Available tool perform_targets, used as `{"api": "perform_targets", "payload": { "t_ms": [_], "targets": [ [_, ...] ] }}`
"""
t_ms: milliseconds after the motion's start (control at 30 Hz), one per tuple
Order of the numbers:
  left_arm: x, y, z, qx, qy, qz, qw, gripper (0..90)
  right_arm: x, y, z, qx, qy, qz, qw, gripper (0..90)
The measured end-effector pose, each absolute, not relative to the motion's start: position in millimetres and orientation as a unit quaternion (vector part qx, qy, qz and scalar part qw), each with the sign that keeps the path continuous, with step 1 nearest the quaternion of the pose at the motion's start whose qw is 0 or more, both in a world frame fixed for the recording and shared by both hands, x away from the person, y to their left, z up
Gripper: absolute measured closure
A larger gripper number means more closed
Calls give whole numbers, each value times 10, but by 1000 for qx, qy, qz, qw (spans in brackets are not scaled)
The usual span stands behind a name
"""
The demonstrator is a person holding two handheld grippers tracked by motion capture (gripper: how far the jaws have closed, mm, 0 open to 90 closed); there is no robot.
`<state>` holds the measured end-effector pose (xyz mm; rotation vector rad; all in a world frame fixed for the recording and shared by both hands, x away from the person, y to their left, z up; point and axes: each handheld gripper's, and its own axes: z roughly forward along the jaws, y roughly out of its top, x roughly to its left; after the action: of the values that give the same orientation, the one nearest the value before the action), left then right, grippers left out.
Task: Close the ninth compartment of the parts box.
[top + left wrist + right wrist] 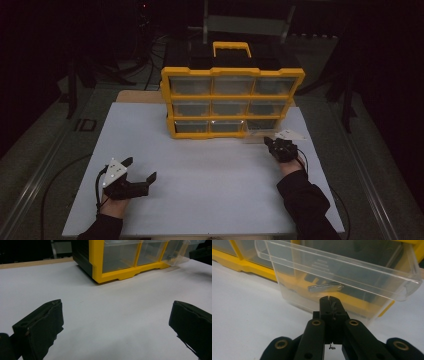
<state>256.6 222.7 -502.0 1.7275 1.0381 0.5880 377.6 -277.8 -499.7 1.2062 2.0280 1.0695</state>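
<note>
Clear plastic drawer (342, 277) pulled out of the yellow-framed storage cabinet (232, 102)

The see-through drawer juts forward from the bottom row's right-hand slot, its front lip overhanging the white table (200, 165). Inside lies a small flat grey metal piece (325, 287), roughly level on the drawer's floor. The cabinet stands upright at the table's far side.

White tabletop (200, 165), dark stands (75, 85) and floor cables (60, 175) behind
</note>
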Motion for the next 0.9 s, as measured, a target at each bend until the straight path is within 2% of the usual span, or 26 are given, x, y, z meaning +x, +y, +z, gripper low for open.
{"api": "perform_targets", "payload": {
  "t_ms": [900],
  "targets": [
    [2564, 2231, -5011, 714, 428, 244, 498, 1, 4017, -2728, -4994, 457, 751, 392, 273, 900]
  ]
}}
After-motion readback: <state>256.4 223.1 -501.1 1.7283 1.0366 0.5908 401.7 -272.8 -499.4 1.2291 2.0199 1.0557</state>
